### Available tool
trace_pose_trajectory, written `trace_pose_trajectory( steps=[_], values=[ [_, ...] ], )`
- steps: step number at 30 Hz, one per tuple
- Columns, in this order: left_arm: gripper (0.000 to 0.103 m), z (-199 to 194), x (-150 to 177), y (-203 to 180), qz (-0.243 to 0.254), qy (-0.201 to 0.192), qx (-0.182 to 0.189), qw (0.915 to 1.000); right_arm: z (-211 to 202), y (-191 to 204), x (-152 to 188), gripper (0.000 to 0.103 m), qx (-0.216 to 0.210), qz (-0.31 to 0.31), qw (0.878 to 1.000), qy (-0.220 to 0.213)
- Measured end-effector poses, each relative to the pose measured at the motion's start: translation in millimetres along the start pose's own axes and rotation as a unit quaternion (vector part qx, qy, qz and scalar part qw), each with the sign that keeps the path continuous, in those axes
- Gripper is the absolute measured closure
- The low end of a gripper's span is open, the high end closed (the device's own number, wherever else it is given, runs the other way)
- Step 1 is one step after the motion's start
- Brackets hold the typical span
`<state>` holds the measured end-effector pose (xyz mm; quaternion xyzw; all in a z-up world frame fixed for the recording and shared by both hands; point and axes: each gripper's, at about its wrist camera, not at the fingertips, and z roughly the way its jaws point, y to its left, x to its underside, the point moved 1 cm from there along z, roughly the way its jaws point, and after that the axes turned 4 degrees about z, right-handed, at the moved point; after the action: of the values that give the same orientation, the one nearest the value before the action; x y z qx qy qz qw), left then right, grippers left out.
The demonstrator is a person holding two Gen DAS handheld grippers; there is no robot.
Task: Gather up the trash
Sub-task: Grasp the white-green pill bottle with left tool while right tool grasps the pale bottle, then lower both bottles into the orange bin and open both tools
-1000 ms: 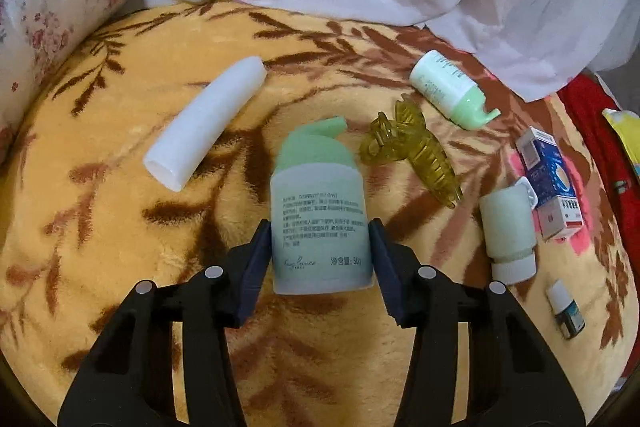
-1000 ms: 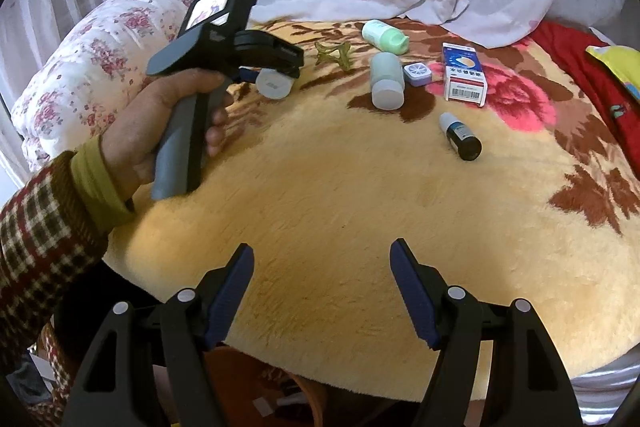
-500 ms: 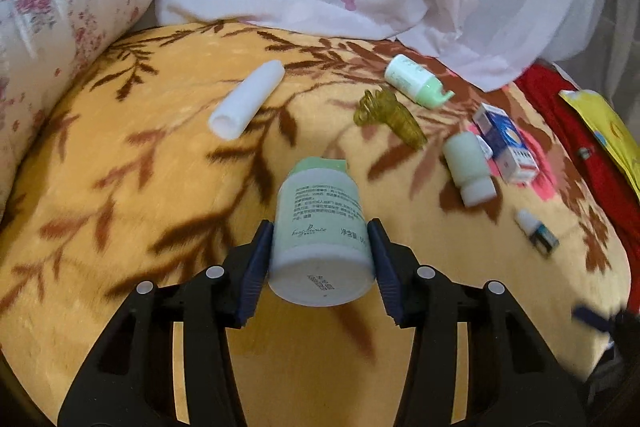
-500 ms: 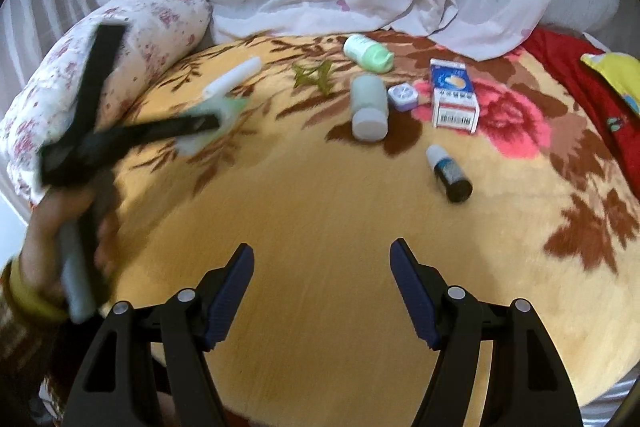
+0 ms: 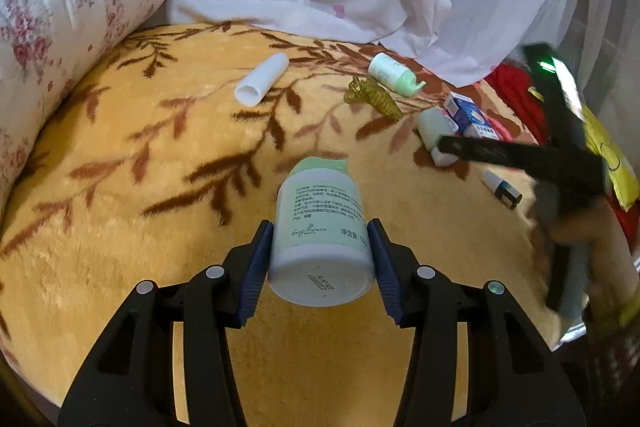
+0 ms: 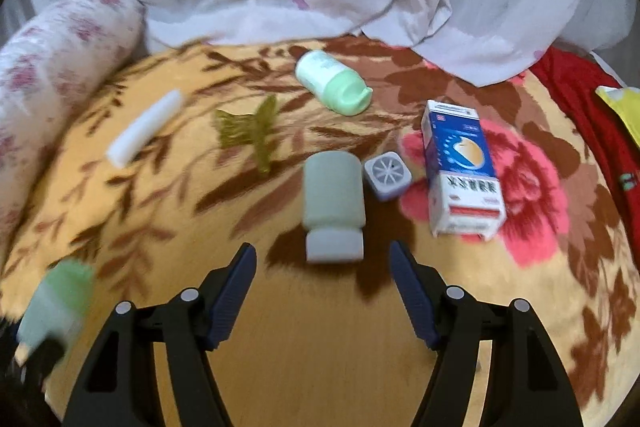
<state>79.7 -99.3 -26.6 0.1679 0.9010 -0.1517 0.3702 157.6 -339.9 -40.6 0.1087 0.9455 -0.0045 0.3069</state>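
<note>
My left gripper [image 5: 320, 259] clamps the green bottle [image 5: 320, 227]; my right gripper [image 6: 323, 291] gapes. I should straddle the grey bottle [image 6: 333, 203], lower centre, squarely before closing.

A pale green bottle [image 5: 321, 223] with a green cap and a white base is clamped between the jaws, base toward the camera, lifted off the bed. Seen from the right wrist, the rest lies on the yellow blanket: a grey-green bottle [image 6: 333, 201] on its side at the centre, white cap pointing to 6 o'clock; a small square lid [image 6: 387, 175] just beside it at 3 o'clock; a blue and white carton [image 6: 461, 165] lying flat further right; a second green-capped bottle [image 6: 332, 83] at 12 o'clock; a white tube [image 6: 145, 127] at 10 o'clock.
</note>
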Motion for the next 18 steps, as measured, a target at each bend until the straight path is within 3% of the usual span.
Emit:
trace_pose_trajectory(
  steps=[4,9,18],
  values=[
    [0.056,-2.0,3.0,3.7,-0.001,-0.001,0.004,1.0000,23.2,3.1,-9.5,0.038,0.015,0.009,1.000,0.023],
    [0.056,-2.3,5.7,5.4,-0.004,-0.001,0.008,1.0000,42.8,7.2,-14.7,0.060,0.042,0.003,0.998,0.042],
    [0.056,-4.9,8.4,2.7,-0.005,-0.002,0.015,0.9999,19.9,1.7,-0.3,0.060,0.030,0.008,0.999,0.024]
  ],
)
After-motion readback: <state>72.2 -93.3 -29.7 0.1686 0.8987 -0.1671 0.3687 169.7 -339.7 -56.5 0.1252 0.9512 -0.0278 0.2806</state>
